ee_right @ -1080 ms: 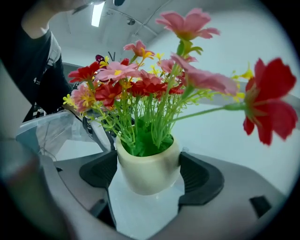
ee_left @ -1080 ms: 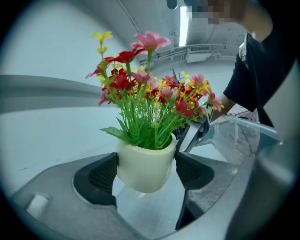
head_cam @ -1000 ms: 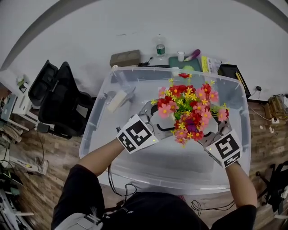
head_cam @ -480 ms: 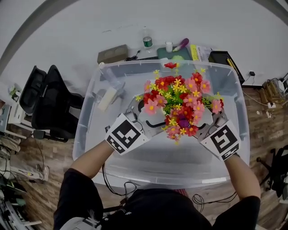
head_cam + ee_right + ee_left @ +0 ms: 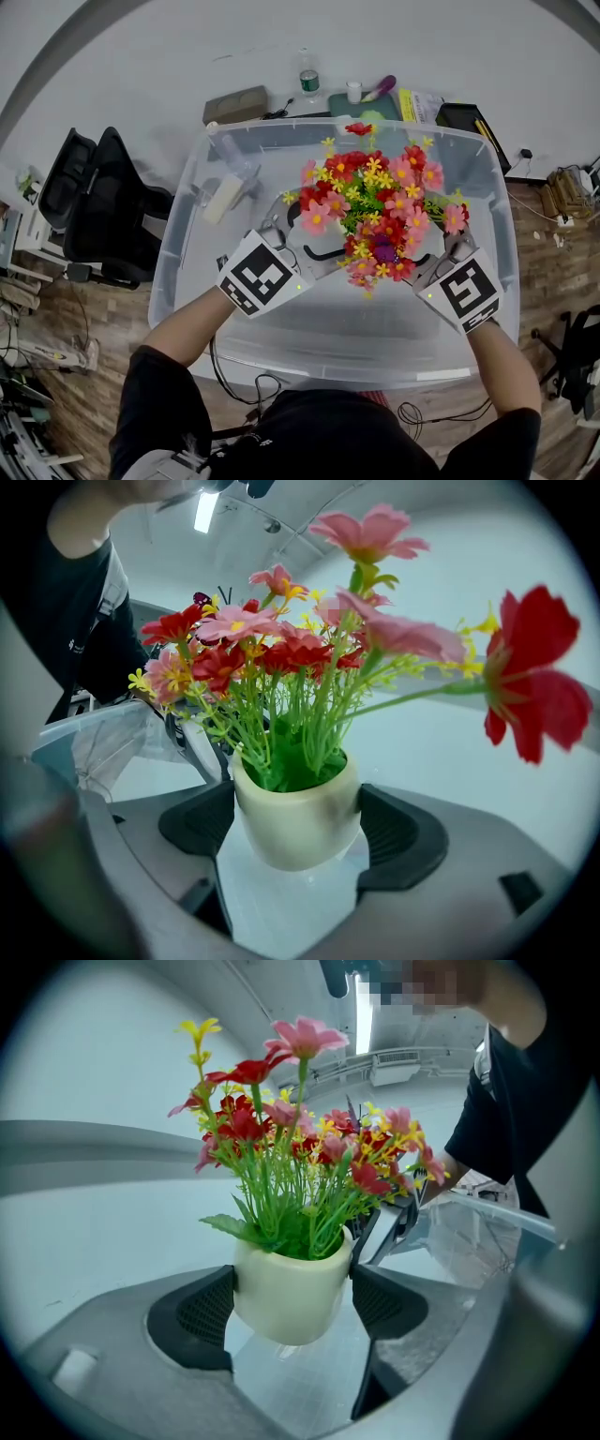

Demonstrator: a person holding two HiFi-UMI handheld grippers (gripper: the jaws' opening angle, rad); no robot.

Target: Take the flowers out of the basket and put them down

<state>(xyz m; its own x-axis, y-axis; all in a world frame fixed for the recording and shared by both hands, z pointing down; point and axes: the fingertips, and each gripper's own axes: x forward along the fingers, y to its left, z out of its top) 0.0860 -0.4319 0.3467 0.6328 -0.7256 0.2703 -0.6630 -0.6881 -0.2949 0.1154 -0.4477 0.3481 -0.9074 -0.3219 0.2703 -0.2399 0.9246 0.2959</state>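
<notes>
A cream pot (image 5: 289,1293) (image 5: 298,817) holds a bunch of artificial red, pink and yellow flowers (image 5: 375,211). It is inside the big clear plastic bin (image 5: 178,272), with the blooms rising above the bin's rim. My left gripper (image 5: 298,239) (image 5: 292,1305) comes in from the left and its black pads (image 5: 202,1316) press on the pot's two sides. My right gripper (image 5: 448,248) (image 5: 298,829) grips the same pot from the right, its pads (image 5: 398,834) tight on the pot. Both are shut on it. The pot's base hangs just above the bin's pale floor.
A white bottle-like object (image 5: 223,199) lies in the bin's back left corner. Behind the bin are a brown box (image 5: 235,105), a water bottle (image 5: 308,80) and small items. A black chair (image 5: 103,206) stands to the left. Cables lie on the wooden floor.
Both grippers keep their hold on the pot. The bunch stays at nearly the same place in the bin; mostly the head view has shifted.
</notes>
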